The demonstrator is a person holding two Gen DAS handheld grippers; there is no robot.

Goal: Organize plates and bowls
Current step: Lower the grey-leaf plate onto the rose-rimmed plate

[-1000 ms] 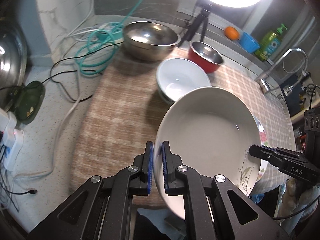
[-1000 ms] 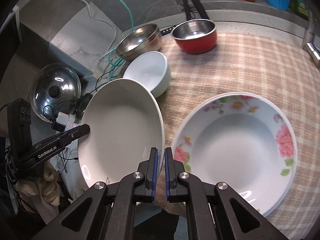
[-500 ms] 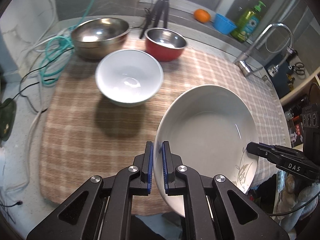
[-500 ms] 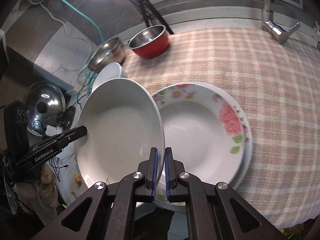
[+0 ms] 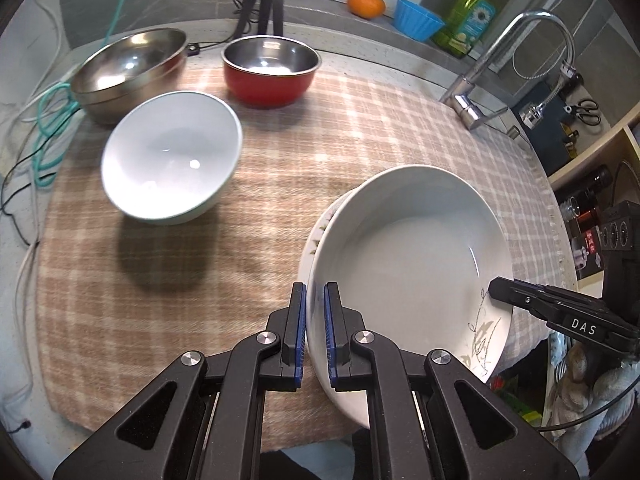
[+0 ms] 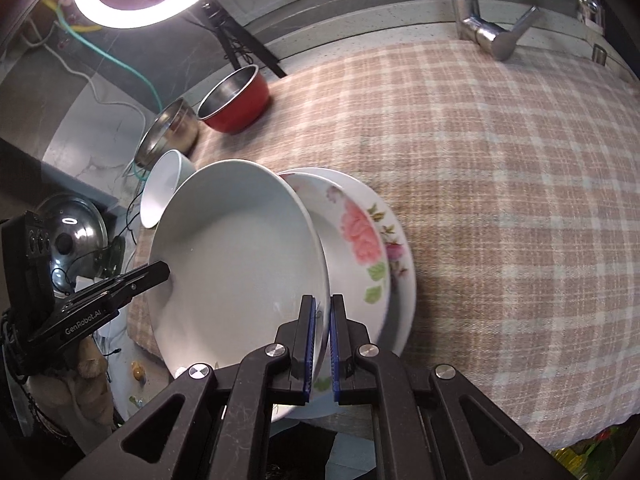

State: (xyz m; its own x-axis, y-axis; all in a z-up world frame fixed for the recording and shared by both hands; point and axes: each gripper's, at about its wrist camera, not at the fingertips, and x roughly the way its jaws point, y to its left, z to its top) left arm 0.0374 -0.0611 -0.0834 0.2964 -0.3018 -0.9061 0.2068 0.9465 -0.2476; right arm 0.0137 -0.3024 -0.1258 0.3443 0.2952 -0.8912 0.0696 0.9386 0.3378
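— Two grippers on one dish? Why?

— Balance, I'd judge. The left gripper [image 5: 315, 332] is clamped on the white plate's [image 5: 412, 256] near-left rim, the right gripper [image 6: 321, 350] pinches the opposite edge, so it hangs level.

— Where is it?

— Tilted just above the floral plate [image 6: 360, 248], which lies on the checked cloth [image 6: 500, 168] at four o'clock from the white bowl [image 5: 172, 164]. Likely nesting them.

— And the steel bowl [image 5: 128, 72], the red bowl [image 5: 270, 68]?

— Untouched, at twelve o'clock.
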